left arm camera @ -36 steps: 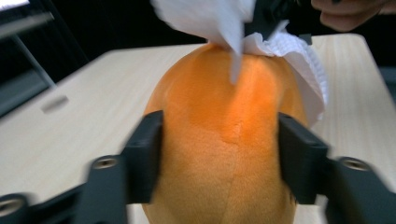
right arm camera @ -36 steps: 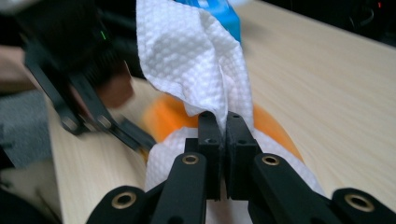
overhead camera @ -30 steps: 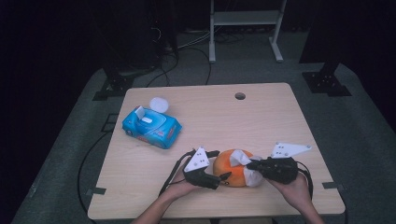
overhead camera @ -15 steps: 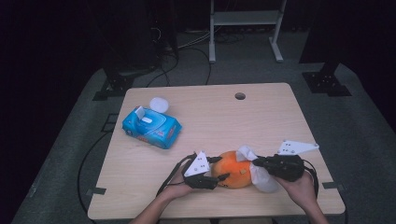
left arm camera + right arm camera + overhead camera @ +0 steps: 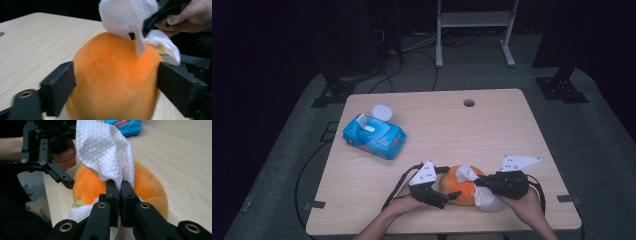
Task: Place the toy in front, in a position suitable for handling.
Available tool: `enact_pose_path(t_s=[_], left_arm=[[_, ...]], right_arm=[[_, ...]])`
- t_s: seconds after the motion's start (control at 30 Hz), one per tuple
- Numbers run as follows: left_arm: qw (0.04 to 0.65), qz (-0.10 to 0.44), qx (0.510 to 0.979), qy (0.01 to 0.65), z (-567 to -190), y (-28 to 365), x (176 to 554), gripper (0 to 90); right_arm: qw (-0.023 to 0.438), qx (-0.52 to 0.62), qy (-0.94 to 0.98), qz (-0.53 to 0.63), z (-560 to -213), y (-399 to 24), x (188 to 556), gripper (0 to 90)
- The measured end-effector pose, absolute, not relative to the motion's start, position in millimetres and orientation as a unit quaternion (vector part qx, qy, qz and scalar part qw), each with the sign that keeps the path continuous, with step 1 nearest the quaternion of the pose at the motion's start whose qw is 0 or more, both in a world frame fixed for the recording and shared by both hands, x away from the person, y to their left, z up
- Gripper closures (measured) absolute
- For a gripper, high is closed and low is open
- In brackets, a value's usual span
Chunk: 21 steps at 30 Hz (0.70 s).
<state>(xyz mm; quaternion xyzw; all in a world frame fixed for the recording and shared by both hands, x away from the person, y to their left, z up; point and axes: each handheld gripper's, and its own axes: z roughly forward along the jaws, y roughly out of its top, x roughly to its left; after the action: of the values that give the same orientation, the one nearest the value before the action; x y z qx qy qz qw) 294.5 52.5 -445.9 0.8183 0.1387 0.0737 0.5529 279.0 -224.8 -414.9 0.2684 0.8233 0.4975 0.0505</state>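
A pale wooden tabletop point(image 5: 512, 130) stands in a dark room. Near its front edge lies an orange plush toy point(image 5: 458, 186). The left tool point(image 5: 451, 196) has it between its wide-spread jaws, which have just been opening; both pads lie against the toy's sides. The right tool point(image 5: 478, 182) is clenched on a white wipe point(image 5: 486, 199) and holds it against the toy's top. Farther back on the left lie a blue wipes pack point(image 5: 374, 137) and a white lid point(image 5: 382, 111) beside it.
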Motion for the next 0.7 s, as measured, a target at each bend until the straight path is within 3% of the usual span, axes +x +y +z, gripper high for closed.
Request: enact_pose_path(t_s=[0.07, 0.2, 0.3, 0.43, 0.7], left_arm=[[0.547, 0.078, 0.822, 0.140, -448, 51, 294, 13.4], [0.536, 0.123, 0.827, 0.119, -443, 51, 289, 40.2], [0.548, 0.165, 0.813, 0.110, -440, 49, 286, 47.7], [0.545, 0.188, 0.811, 0.098, -440, 45, 284, 46.8], [0.546, 0.158, 0.816, 0.109, -447, 56, 288, 36.3]], right_arm=[[0.053, 0.266, 0.825, 0.495, -414, -223, 279, 85.9], [0.069, 0.269, 0.823, 0.495, -410, -222, 279, 85.9], [0.093, 0.266, 0.814, 0.507, -400, -220, 278, 86.0], [0.106, 0.256, 0.804, 0.526, -392, -213, 277, 85.9], [0.104, 0.276, 0.815, 0.499, -407, -223, 285, 86.0]])
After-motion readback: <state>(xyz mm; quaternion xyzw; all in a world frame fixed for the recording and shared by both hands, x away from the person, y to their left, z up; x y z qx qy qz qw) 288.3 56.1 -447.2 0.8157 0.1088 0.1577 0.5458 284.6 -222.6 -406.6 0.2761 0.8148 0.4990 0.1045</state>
